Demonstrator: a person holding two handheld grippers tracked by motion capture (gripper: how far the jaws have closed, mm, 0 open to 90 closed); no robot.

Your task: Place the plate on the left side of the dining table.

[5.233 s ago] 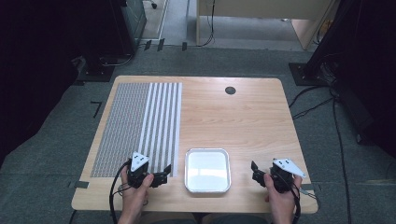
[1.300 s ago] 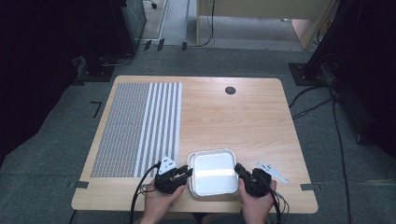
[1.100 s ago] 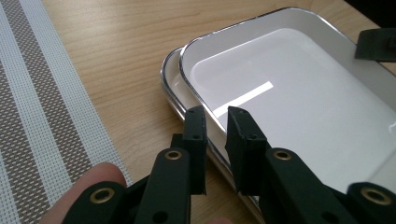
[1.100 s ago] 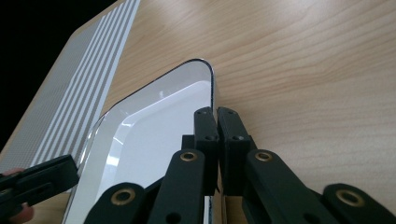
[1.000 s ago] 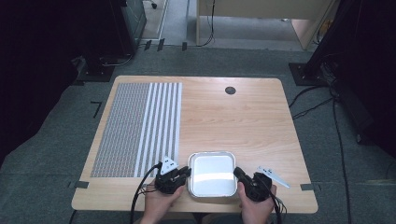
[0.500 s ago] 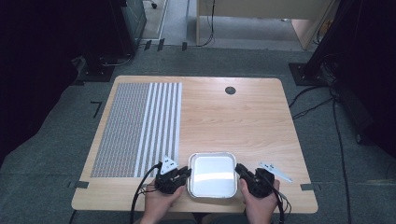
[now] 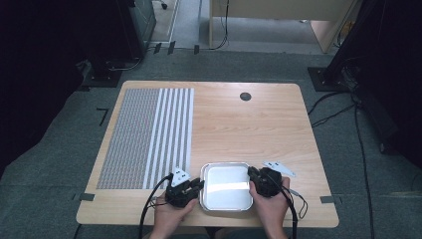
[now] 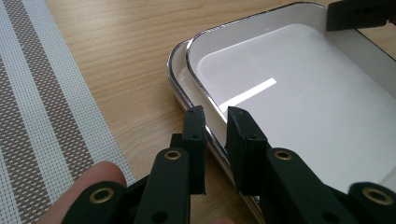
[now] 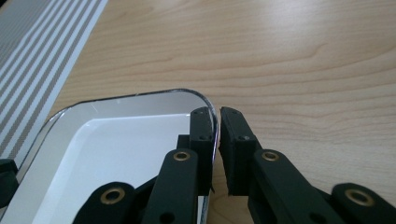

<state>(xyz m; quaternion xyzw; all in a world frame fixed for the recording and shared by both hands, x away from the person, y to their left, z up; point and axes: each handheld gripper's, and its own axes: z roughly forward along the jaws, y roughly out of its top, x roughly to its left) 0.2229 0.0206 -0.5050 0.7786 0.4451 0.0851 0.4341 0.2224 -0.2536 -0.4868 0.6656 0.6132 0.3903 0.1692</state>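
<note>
Both-sided grip: left hand-held gripper [image 7: 198,184] pinches white tray [image 7: 226,185] left rim, right hand-held gripper [image 7: 252,176] pinches right rim. Striped placemat [image 7: 147,137] just beyond left one; grommet hole [image 7: 245,96] far ahead on desk [image 7: 259,124].

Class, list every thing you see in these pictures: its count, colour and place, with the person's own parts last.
Table: one, light wood, centre of the high view.
Placemat: one, grey and white striped weave, on the table's left part.
Trays: two, white with shiny rims, nested, at the near edge.
Grommet: one, dark, round, at the table's far side.
Cables: several, black, on the grey floor at right.
Left tongs: one, black, straddling the trays' left rim.
Right tongs: one, black, straddling the right rim.
Hands: two, at the near edge.
</note>
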